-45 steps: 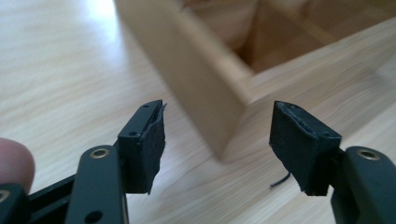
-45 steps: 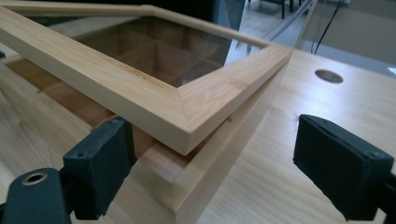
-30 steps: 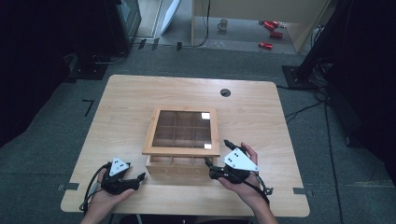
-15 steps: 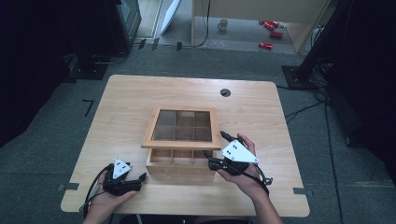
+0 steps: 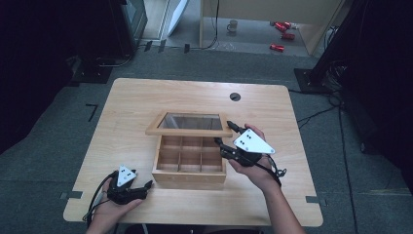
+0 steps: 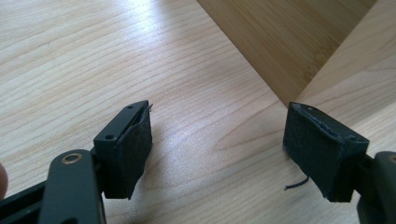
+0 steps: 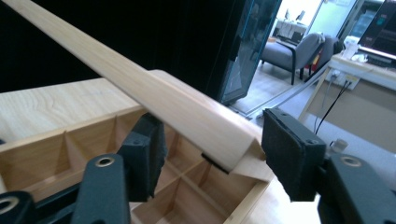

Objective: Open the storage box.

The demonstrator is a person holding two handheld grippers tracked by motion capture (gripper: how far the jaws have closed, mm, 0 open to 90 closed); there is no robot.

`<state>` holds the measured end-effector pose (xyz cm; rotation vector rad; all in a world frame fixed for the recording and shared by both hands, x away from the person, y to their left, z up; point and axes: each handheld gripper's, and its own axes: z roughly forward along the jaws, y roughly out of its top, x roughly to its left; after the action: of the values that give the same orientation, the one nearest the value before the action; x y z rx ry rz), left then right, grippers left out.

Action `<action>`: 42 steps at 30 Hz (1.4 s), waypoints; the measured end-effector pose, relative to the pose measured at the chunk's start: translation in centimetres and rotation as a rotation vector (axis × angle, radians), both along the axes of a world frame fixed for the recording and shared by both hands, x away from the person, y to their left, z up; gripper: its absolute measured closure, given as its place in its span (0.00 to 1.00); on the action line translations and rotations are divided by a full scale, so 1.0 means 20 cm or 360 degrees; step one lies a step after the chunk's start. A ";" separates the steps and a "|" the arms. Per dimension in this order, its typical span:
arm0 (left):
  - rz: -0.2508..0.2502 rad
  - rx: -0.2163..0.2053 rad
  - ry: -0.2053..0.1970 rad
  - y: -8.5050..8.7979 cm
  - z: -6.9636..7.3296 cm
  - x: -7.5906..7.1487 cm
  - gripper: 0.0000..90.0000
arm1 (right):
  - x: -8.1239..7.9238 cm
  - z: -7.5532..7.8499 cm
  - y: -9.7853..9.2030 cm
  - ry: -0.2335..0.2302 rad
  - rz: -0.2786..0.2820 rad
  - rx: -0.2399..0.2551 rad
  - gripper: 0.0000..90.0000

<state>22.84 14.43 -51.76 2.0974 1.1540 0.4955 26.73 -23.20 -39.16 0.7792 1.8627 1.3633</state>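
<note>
Pale wood makes up the box (image 5: pixel 190 163), which sits at the middle of the table (image 5: pixel 146 102) in the high view, its grid of small compartments exposed. Its lid (image 5: pixel 190 124), a wooden frame around a glass pane, is raised at the near edge and tilts up over the back half of the box, hinged along the far side.

The right gripper (image 5: pixel 225 135) is just right of the box in the high view, held in the person's right hand (image 5: pixel 255 168), its tips at the lid's right front corner. In the right gripper view the lid's frame (image 7: pixel 154 93) runs as a slanted bar from the upper left down to the centre, and its corner lies between the two black jaws; the left pad seems to touch the frame, while a narrow gap shows before the right pad. These jaws have just been closing, with the lid corner between them, and stand about half open.

The left gripper (image 5: pixel 146 187) lies low at the lower left of the high view, in the left hand (image 5: pixel 114 207), tips near the box's front left corner. In the left gripper view its jaws stand wide apart over bare table (image 6: pixel 93 56) with nothing between them; the box corner (image 6: pixel 285 51) rises at the upper right
</note>
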 end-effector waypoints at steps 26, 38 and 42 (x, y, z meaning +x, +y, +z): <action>0.0011 0.0004 -0.0006 -0.01 0.00 0.01 0.27 | 0.20 0.18 -0.04 0.0049 -0.0026 0.0005 0.62; 0.0011 0.0003 -0.0005 -0.01 0.00 0.01 0.27 | 0.39 0.26 -0.08 0.0092 -0.0115 0.0140 0.72; 0.0012 0.0002 -0.0003 -0.01 0.00 0.01 0.27 | 0.45 0.28 -0.08 0.0114 -0.0134 0.0189 0.73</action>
<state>23.10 14.21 -51.78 2.0940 1.1613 0.5019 35.65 -24.80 -33.61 0.9671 1.7945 1.4193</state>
